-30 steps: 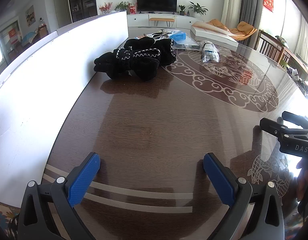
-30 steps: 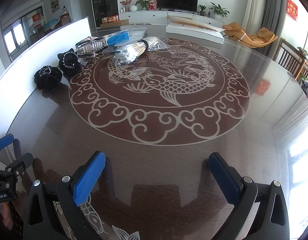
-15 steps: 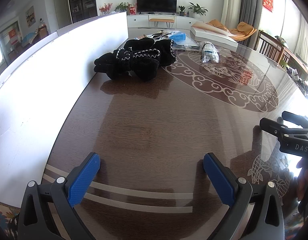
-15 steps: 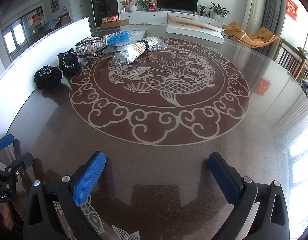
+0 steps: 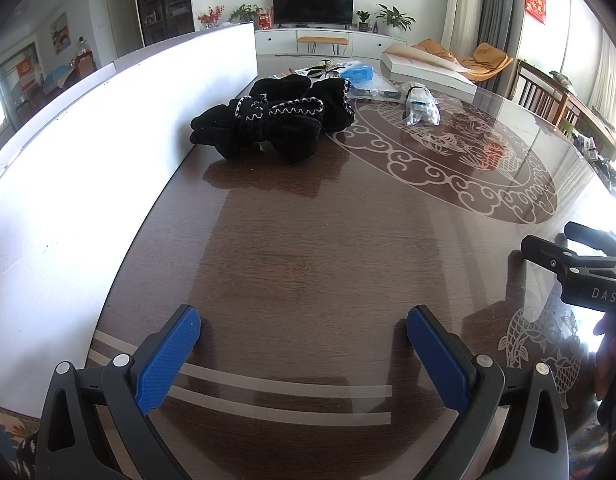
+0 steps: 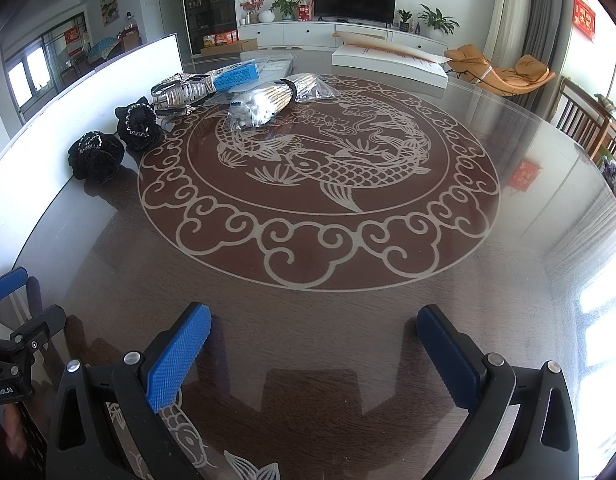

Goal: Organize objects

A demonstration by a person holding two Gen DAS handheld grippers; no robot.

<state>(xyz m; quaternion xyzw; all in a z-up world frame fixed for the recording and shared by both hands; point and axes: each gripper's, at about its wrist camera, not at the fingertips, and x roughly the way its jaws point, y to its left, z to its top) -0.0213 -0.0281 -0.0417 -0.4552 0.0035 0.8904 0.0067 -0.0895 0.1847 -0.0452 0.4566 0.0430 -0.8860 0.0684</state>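
Two black fuzzy slippers with white stitching [image 5: 276, 124] lie far ahead by the white board; in the right wrist view they sit apart at the far left [image 6: 96, 155]. A clear bag of wooden sticks [image 6: 274, 96], a blue packet [image 6: 236, 76] and a silver-patterned item [image 6: 180, 92] lie at the table's far side. My left gripper [image 5: 304, 320] is open and empty over the near table. My right gripper [image 6: 313, 318] is open and empty near the front edge. Each gripper shows at the edge of the other's view.
The round dark table [image 6: 347, 340] has a fish and cloud pattern under glossy glass. A tall white board [image 5: 88, 160] stands along the left edge. A flat white box [image 6: 387, 60] lies at the far side. Wooden chairs [image 6: 587, 128] stand to the right.
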